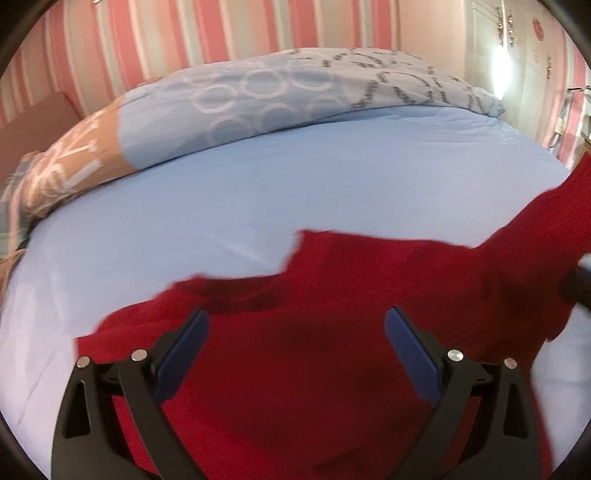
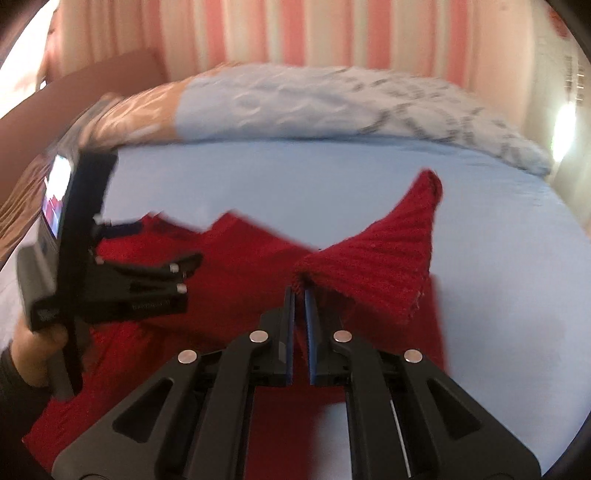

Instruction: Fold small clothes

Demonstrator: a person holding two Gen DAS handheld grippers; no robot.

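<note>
Red sweater (image 2: 236,273) under me on the blue sheet (image 2: 295,177), my right gripper (image 2: 300,291) pinching a lifted fold, my left gripper (image 1: 297,317) spread wide above it, empty.

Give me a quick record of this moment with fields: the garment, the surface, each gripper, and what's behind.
garment: red knit sweater, spread out, one part lifted
surface: light blue bedsheet
left gripper: open, over the sweater, holding nothing
right gripper: shut on a raised fold of the sweater
behind: patterned duvet, pink striped wall
</note>
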